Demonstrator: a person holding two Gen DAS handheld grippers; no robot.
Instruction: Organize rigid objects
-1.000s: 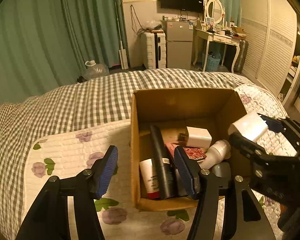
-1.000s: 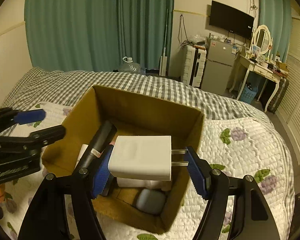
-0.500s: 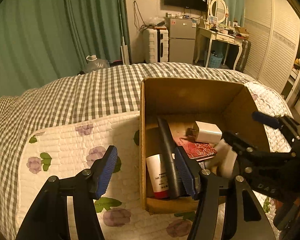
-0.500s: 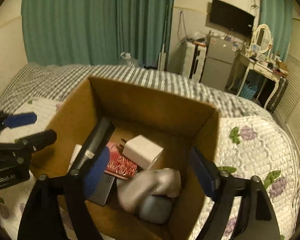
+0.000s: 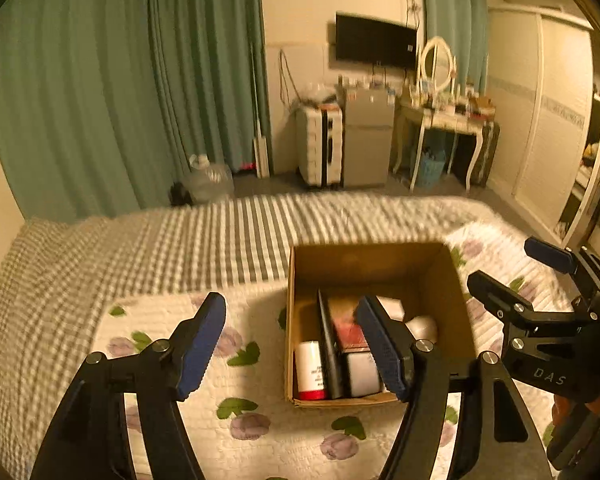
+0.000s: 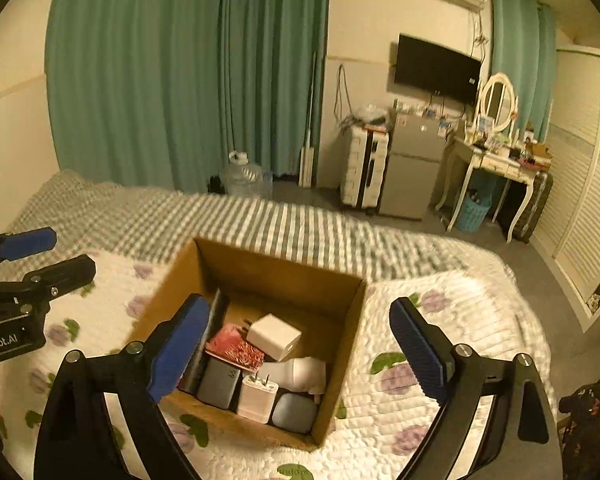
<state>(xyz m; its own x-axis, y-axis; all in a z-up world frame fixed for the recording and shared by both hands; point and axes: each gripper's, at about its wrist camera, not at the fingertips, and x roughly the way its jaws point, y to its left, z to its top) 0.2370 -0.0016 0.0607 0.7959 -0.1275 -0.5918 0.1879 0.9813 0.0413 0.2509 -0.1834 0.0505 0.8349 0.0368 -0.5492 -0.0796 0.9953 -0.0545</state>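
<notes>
A cardboard box (image 6: 268, 272) sits on the bed (image 6: 440, 320); inside, two chargers (image 6: 274, 336) lie right of a booklet (image 6: 236, 350).

Both wrist cameras look forward and down across a quilted bed (image 5: 260, 432) toward the far wall's television (image 6: 436, 68). The left view sits left of the cardboard box (image 5: 456, 292), close above it; the right view looks into the same box (image 6: 342, 344) from its near right. Each catches the other's gripper at its edge.

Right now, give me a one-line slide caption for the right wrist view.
Open right gripper above a cardboard box holding two white chargers on a floral quilt.
</notes>
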